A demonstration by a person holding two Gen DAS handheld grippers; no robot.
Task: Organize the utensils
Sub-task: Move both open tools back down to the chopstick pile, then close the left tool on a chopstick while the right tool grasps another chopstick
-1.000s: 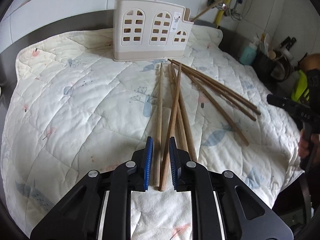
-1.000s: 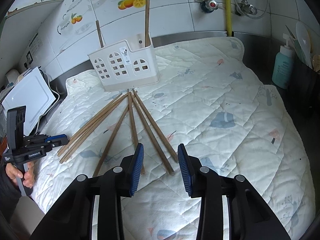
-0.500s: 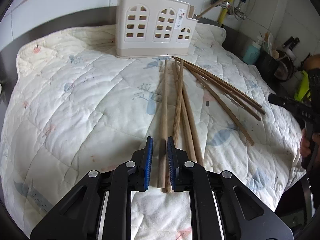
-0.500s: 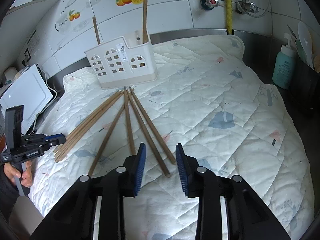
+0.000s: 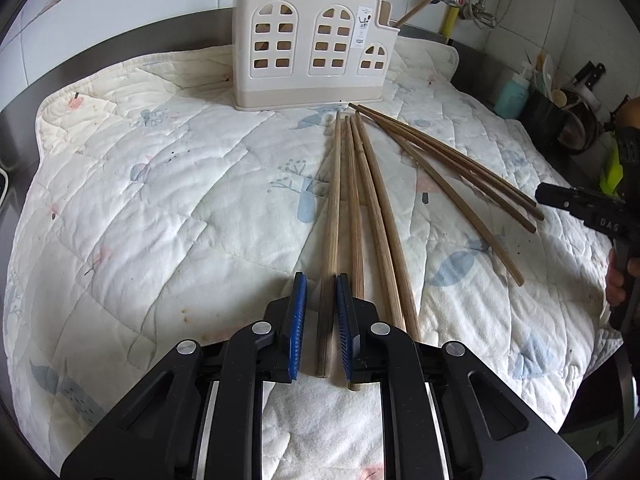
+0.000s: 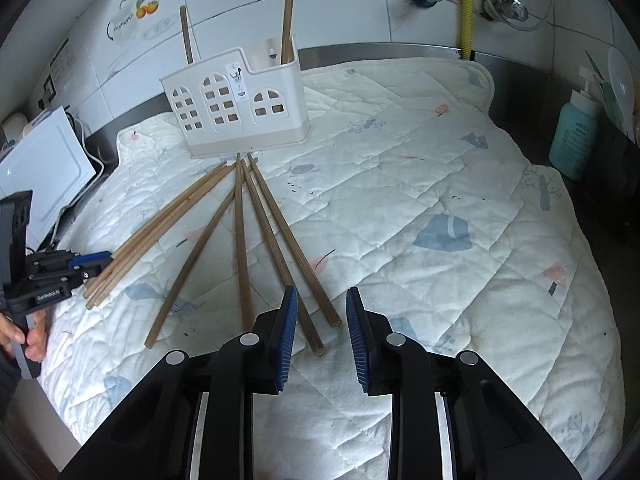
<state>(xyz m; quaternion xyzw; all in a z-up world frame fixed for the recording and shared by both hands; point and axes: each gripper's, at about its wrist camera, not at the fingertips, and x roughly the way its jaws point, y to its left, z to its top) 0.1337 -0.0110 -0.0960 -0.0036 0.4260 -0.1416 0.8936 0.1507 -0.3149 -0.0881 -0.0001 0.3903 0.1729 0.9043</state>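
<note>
Several long wooden chopsticks (image 5: 360, 208) lie fanned on the quilted mat, tips toward a cream utensil holder (image 5: 308, 46) at the back, which holds two upright chopsticks (image 6: 287, 12). My left gripper (image 5: 320, 308) has its blue pads narrowly apart around the near end of the leftmost chopstick (image 5: 330, 240), not visibly clamped. My right gripper (image 6: 322, 320) is open over the near ends of two chopsticks (image 6: 296, 256) on the mat. The holder also shows in the right wrist view (image 6: 240, 104).
The quilted mat (image 6: 440, 220) covers a steel counter against a tiled wall. A teal soap bottle (image 6: 574, 136) and dark utensil rack stand at the right. A white appliance (image 6: 36, 168) sits at the left. Pipes and taps (image 6: 464, 4) run along the wall.
My left gripper has moved forward and lower, its pads now around one chopstick's end. My right gripper has narrowed and moved forward over the chopstick ends.
</note>
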